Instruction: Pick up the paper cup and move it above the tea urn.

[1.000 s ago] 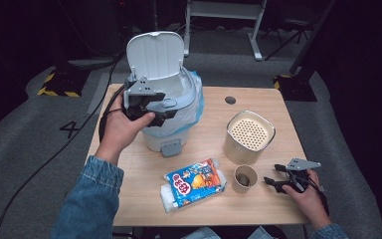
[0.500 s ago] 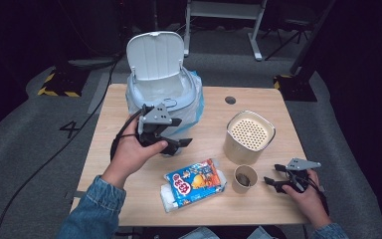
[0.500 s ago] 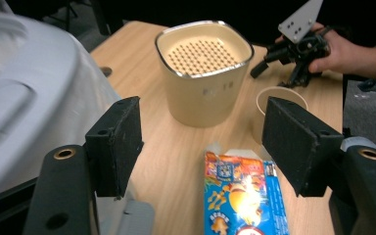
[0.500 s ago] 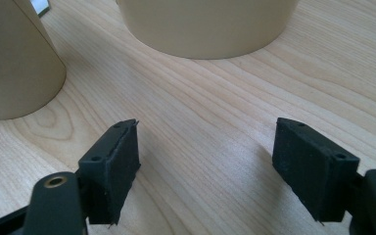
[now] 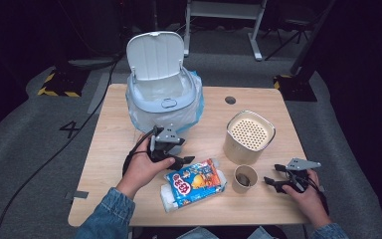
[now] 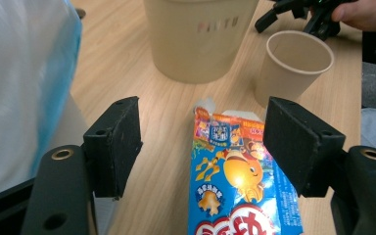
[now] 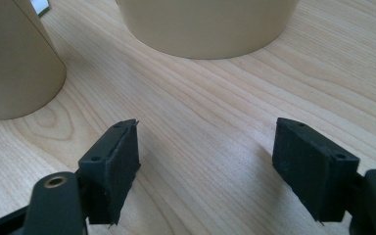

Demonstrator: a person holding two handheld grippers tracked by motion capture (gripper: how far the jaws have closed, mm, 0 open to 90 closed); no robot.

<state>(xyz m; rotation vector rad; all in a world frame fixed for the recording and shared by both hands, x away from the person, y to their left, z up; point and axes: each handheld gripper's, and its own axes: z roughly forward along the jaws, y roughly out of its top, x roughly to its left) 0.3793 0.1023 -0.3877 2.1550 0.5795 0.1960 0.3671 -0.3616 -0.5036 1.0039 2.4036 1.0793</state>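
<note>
High view: left claw (image 5: 181,160), jaws apart, poised at the glossy blue snack packet (image 5: 195,183) lying flat on the pale woodgrain counter (image 5: 109,134); right claw (image 5: 273,177) gapes empty beside a paper cup (image 5: 244,178); grey carpet around.

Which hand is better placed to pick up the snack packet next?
Left, probably. The left gripper hangs open right over the snack packet's torn end, while the right gripper rests open on the table beyond the paper cup.
</note>
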